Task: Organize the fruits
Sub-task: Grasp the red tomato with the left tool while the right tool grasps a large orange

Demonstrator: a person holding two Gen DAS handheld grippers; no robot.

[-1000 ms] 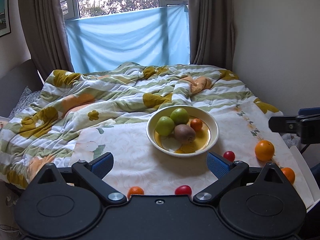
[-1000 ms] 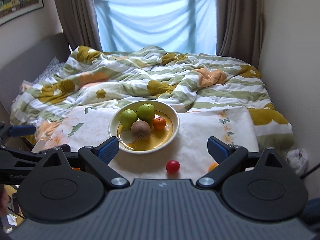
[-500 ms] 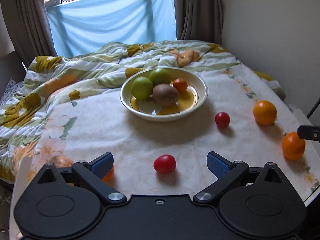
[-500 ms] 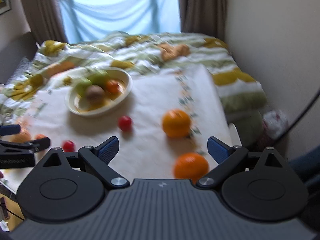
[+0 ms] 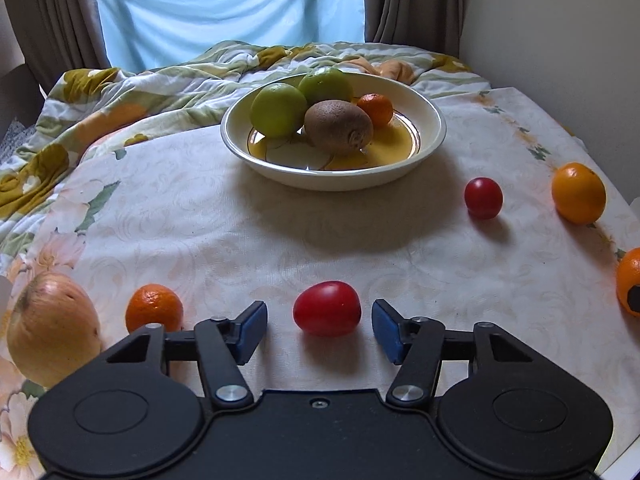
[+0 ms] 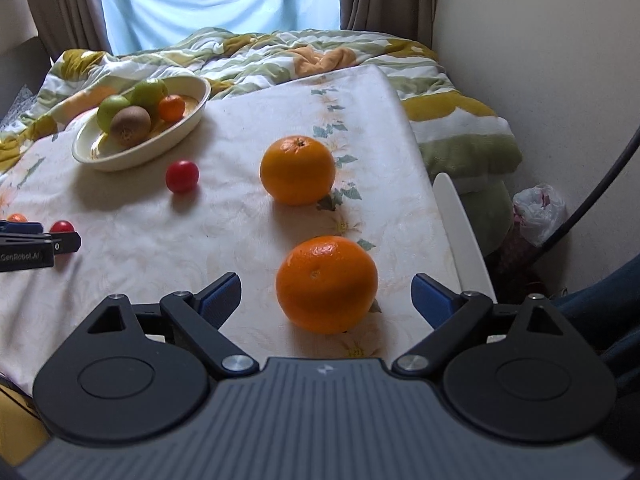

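Note:
A cream bowl (image 5: 434,120) (image 6: 200,96) on the tablecloth holds two green apples, a kiwi (image 5: 338,127) and a small mandarin. My left gripper (image 5: 319,328) is open, its blue pads either side of a red tomato (image 5: 327,308) without touching it. My right gripper (image 6: 326,294) is open around a large orange (image 6: 327,284), pads apart from it. A second orange (image 6: 297,169) (image 5: 578,193) and a second red tomato (image 6: 182,176) (image 5: 483,197) lie between it and the bowl.
A small mandarin (image 5: 154,307) and a yellowish apple (image 5: 50,328) lie at the left front. A rumpled floral quilt (image 5: 120,92) lies behind the bowl. A wall (image 6: 540,60) is to the right, beyond the table's right edge (image 6: 456,216).
Both grippers have moved down and forward toward the table. The left one now brackets the red tomato; the right one swung right and now brackets the near orange.

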